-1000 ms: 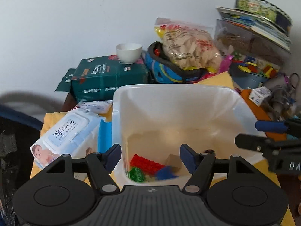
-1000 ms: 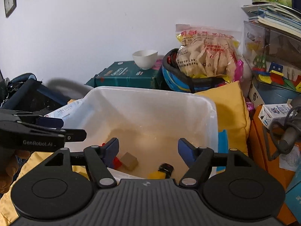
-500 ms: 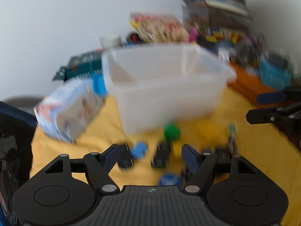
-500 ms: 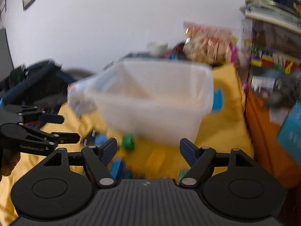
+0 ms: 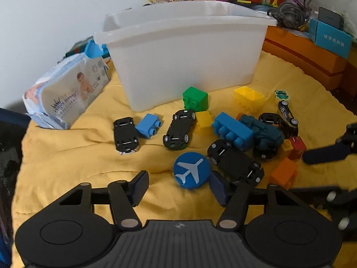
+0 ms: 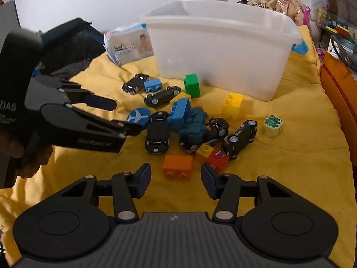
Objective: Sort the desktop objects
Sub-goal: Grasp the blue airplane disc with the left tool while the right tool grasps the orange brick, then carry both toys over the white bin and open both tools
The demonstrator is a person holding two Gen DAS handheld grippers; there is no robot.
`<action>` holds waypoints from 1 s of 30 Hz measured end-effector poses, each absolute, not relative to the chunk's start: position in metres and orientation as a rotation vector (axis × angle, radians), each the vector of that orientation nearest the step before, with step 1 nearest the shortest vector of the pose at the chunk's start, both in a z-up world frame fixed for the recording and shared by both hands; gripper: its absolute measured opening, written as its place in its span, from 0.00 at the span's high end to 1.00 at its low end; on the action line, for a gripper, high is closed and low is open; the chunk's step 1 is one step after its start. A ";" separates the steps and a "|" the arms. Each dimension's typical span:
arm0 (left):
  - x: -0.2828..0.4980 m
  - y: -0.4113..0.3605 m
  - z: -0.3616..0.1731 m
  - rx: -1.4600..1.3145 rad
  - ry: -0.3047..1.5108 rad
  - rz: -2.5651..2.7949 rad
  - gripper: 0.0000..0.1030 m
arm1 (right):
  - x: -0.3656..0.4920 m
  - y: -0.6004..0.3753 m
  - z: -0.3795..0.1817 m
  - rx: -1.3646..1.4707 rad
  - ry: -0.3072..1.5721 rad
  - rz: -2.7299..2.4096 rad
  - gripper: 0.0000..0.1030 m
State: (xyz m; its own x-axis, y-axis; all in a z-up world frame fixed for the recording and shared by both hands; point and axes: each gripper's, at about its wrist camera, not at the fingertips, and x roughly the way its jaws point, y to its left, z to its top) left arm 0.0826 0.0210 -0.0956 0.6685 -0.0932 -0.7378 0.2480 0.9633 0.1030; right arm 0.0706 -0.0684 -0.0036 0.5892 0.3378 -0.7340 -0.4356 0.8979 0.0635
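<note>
Where toys thin — bare yellow cloth (image 6: pixel 301 156).

Black tongs (image 6: pixel 175 179), dark-blue pads (image 6: pixel 142 177)

right gripper (image 5: pixel 321 156) blurred and cut off at frame edge, white bin (image 5: pixel 185 51) interior hidden by its wall, backdrop clutter cropped

Ahead of your tongs lies a soft, wrinkled yellow cloth (image 5: pixel 67 160). Beyond it stands a smooth, translucent white plastic bin (image 5: pixel 185 51). The orange block (image 6: pixel 177 164) looks matt plastic; the wipes pack (image 5: pixel 64 93), far left, is glossy film.
</note>
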 end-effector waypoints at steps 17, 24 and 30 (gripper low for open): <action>0.076 0.032 -0.072 0.116 0.772 -0.255 0.60 | 0.067 -0.078 0.020 -0.035 0.781 0.441 0.65; 0.104 0.056 0.015 0.007 0.662 -0.210 0.60 | 0.105 -0.108 0.102 0.081 0.611 0.398 0.65; 0.152 0.057 0.053 -0.031 0.636 -0.189 0.60 | 0.159 -0.114 0.137 0.088 0.579 0.387 0.65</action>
State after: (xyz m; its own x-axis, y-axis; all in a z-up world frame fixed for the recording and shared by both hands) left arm 0.1523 0.0573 0.0527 0.7881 -0.1847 -0.5872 0.1658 0.9824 -0.0866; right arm 0.1586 -0.1144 0.1366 0.7675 0.3805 -0.5160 -0.3315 0.9244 0.1885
